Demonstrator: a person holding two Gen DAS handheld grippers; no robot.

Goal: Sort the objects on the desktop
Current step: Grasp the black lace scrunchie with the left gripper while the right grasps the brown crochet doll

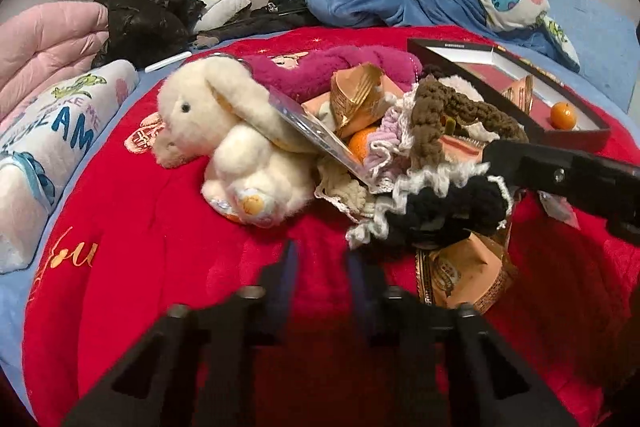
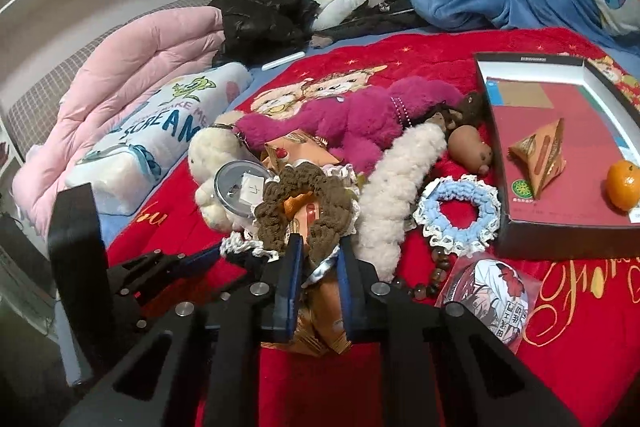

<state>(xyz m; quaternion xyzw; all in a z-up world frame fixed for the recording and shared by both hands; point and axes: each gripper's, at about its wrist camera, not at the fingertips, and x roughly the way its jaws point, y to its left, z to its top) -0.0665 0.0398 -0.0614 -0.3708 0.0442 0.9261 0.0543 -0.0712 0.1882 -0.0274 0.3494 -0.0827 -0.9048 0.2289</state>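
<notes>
Crocheted brown scrunchie (image 2: pixel 304 211) tops the heap of small things in the middle of the red blanket (image 2: pixel 460 51) on the bed. The right tongs (image 2: pixel 318 255) reach into that heap, fingers parted, a scrap of pale fabric and an orange packet (image 2: pixel 320 323) between them; whether they pinch anything I cannot tell. Just left lie a black scrunchie (image 1: pixel 452 211) with white trim and a cream plush rabbit (image 1: pixel 240 147). The left tongs (image 1: pixel 322 267) hover released over bare blanket. Toward the blanket's right edge, the dark box (image 2: pixel 560 243) holds a tangerine (image 2: pixel 623 185) and a wrapped packet (image 2: pixel 540 159); a blue scrunchie (image 2: pixel 460 215) lies beside its wall.
</notes>
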